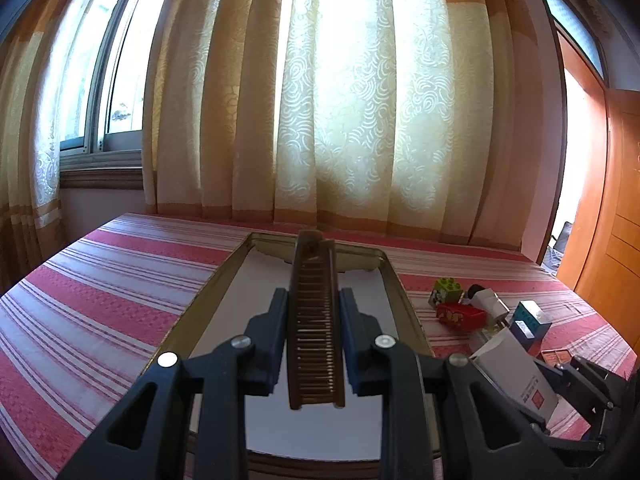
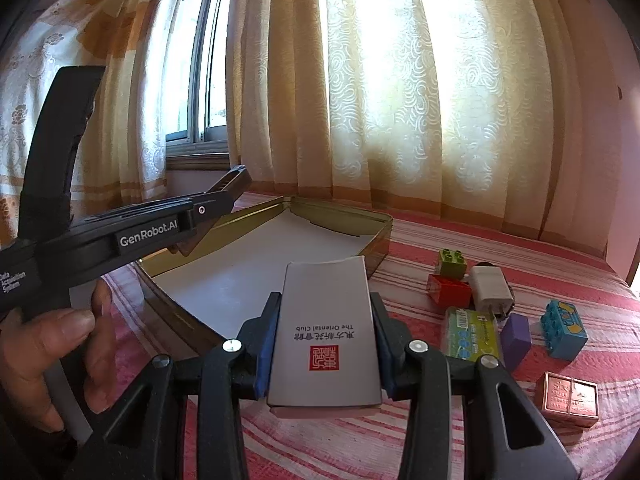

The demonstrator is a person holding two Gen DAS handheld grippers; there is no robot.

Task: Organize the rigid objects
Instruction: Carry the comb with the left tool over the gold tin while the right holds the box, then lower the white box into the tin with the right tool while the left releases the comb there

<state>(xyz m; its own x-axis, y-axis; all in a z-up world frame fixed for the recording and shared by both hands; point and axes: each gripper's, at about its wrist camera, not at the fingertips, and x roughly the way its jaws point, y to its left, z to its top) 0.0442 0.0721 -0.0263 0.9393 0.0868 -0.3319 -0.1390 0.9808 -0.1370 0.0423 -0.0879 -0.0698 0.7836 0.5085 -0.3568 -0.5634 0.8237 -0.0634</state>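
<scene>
My left gripper is shut on a long brown comb, held lengthwise above the white floor of an open gold tin. From the right wrist view that left gripper hovers over the tin's left rim, and a hand grips its handle. My right gripper is shut on a flat grey box printed with a red seal, held just in front of the tin's near corner. The same box shows at the lower right of the left wrist view.
Right of the tin, on the red striped cloth, lie a green block, a red block, a white charger, a green packet, a purple block, a blue block and a copper box. Curtains hang behind.
</scene>
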